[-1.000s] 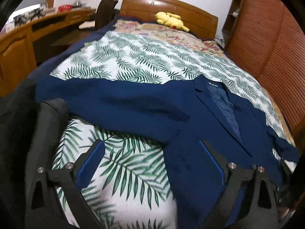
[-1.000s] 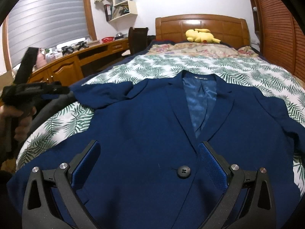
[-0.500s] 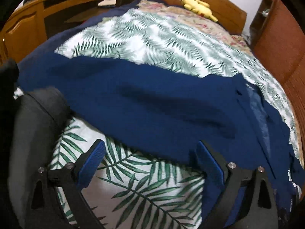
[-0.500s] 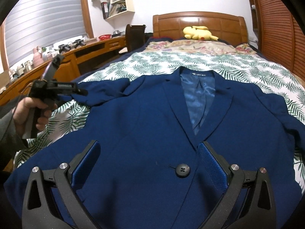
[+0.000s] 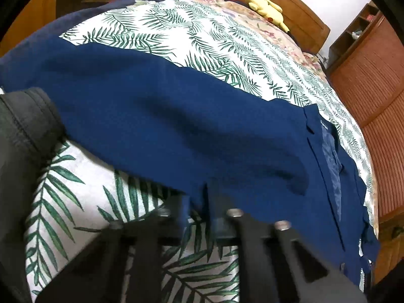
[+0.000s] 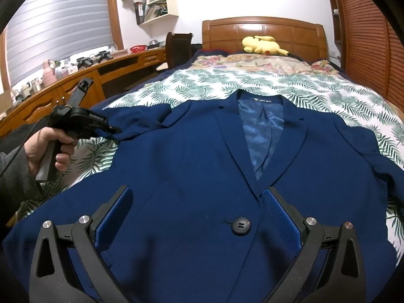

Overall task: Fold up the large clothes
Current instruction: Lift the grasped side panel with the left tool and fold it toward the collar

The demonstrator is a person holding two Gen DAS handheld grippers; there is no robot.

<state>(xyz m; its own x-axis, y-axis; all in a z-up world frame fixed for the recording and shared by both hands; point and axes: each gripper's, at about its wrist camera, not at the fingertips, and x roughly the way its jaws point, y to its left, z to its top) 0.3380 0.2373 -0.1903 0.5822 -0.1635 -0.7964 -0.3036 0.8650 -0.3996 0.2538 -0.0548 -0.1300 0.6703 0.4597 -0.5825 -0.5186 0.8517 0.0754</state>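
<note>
Jacket (image 6: 192,176) is spread face up across the leaf-print bed (image 6: 315,85). Its sleeve (image 5: 176,126) edge is pinched by the closed left gripper (image 5: 199,202), while the right gripper (image 6: 197,217) is held wide open above the button (image 6: 241,225).

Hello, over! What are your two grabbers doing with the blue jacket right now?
Left gripper shut on jacket sleeve. Right gripper open, hovering over jacket front by the button. Jacket flat on bed, unfolded. Nothing in the way.
</note>
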